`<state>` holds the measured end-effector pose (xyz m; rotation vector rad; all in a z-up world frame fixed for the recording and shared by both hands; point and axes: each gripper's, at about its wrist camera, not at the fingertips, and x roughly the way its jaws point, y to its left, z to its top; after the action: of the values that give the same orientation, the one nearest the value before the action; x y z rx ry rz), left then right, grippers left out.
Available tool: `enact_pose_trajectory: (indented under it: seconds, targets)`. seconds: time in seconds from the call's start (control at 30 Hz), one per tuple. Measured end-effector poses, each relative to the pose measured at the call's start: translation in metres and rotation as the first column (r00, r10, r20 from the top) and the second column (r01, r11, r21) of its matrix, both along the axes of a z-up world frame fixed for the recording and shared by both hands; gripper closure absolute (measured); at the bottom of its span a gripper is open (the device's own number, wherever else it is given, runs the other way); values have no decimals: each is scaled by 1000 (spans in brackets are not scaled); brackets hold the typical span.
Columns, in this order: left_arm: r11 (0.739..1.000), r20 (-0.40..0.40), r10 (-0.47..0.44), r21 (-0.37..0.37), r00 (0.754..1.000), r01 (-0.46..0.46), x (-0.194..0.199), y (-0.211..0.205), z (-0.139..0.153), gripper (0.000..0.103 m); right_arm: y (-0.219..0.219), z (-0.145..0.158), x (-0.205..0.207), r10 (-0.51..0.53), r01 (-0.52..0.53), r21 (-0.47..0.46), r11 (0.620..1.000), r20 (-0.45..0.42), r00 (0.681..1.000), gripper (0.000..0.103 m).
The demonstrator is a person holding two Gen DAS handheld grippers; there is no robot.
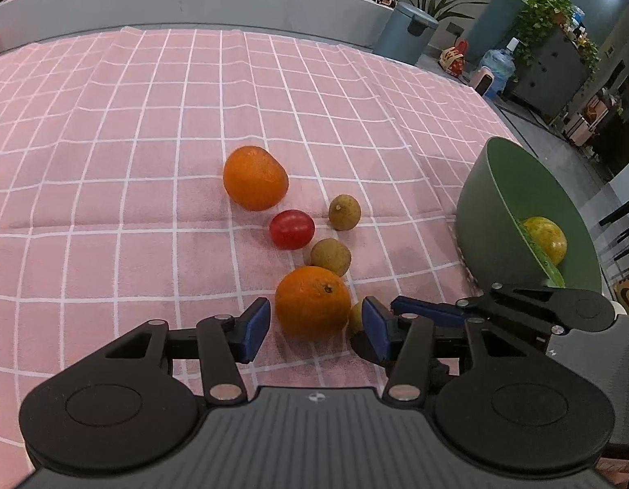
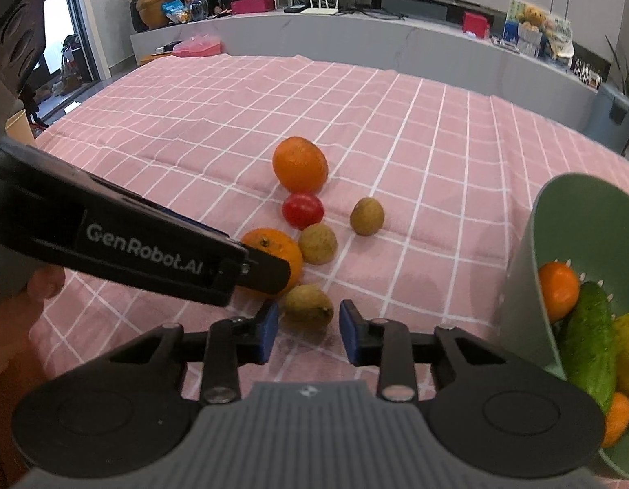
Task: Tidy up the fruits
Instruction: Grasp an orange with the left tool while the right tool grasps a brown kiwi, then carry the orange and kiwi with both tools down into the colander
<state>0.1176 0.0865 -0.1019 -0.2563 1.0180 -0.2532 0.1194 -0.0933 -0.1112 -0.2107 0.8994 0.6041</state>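
On the pink checked cloth (image 1: 151, 142) covering the table, the fruit lies in a loose cluster. Farthest back and leftmost in the left wrist view is a large orange (image 1: 255, 178). Just right of it and nearer sit a red tomato (image 1: 292, 229) and two small brown fruits (image 1: 344, 212) (image 1: 330, 256).

The left tongs (image 1: 316, 328) stand apart, blue pads on either side of a second orange (image 1: 313, 302) without pressing on it.

Right of that, the right tongs (image 2: 309, 331) are narrowed but still apart around a third small brown fruit (image 2: 308, 305); a slim gap shows at each pad.

At the far right a green bowl (image 2: 575, 220) stands tilted, already carrying an orange piece (image 2: 558, 290), a cucumber (image 2: 589, 342) and a yellowish fruit (image 1: 546, 238).
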Motion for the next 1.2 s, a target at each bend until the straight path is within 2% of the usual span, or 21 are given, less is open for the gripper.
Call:
enact_pose_trajectory:
  seconds: [0.17, 0.3, 0.67, 0.97, 1.2]
  targets:
    - [1000, -16, 7, -11, 1000, -8, 5, -1, -5, 42, 1, -4, 3, -5, 5, 6, 1000, -20, 1000, 77]
    - [999, -16, 20, -25, 1000, -20, 4, 1, -6, 54, 2, -5, 4, -8, 8, -1, 1000, -17, 1000, 80]
    - [999, 12, 22, -29, 1000, -22, -2, 1, 0, 56, 0, -2, 2, -18, 18, -4, 1000, -10, 1000, 80]
    - [997, 53, 50, -54, 997, -47, -16, 5, 14, 56, -14, 23, -11, -47, 46, 12, 999, 70, 996, 80]
    - [997, 86, 53, -64, 995, -47, -28, -8, 33, 56, -42, 51, -25, -92, 87, 44, 995, 127, 988, 80]
